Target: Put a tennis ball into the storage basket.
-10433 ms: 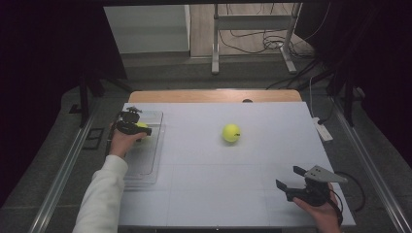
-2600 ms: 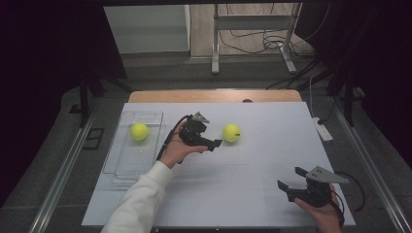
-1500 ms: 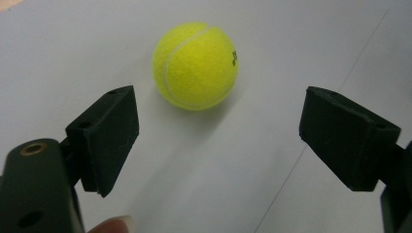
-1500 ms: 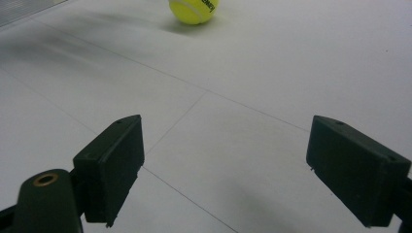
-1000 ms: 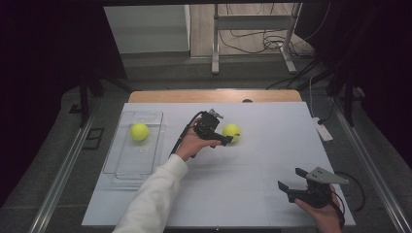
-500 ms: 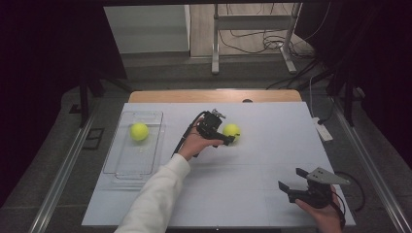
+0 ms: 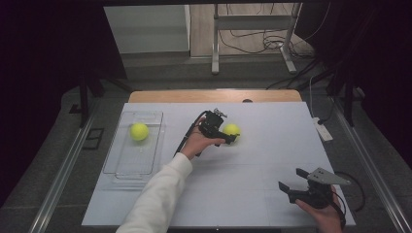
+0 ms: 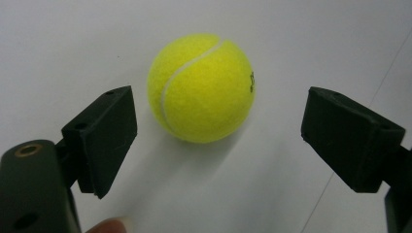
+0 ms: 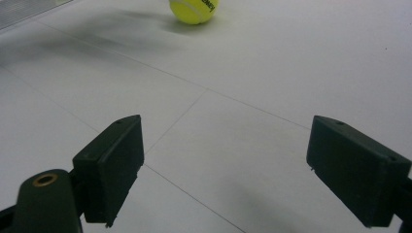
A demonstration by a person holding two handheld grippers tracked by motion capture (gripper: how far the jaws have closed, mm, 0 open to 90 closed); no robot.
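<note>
A yellow tennis ball (image 7: 231,130) lies near the middle of the white table (image 7: 252,160). My left gripper (image 7: 228,137) stands open right at it; in the left gripper view the ball (image 8: 201,94) lies just ahead of the gap between the wide-apart jaws, untouched. A second tennis ball (image 7: 139,131) rests in the clear tray (image 7: 127,165) at the left. My right gripper (image 7: 291,183) hovers open and empty over the table's front right corner. In the right gripper view the middle ball (image 9: 193,9) shows far off, at the top edge.
A white power strip (image 7: 322,129) lies by the table's right edge. Beyond the wooden far edge (image 7: 214,95) stands a metal frame (image 7: 250,39) with cables on the floor. Dark surroundings flank the table on both sides.
My left gripper carried one ball to the tray, let it go there, then crossed right to the middle ball. In the last second it only edged closer. The right gripper stayed put.
</note>
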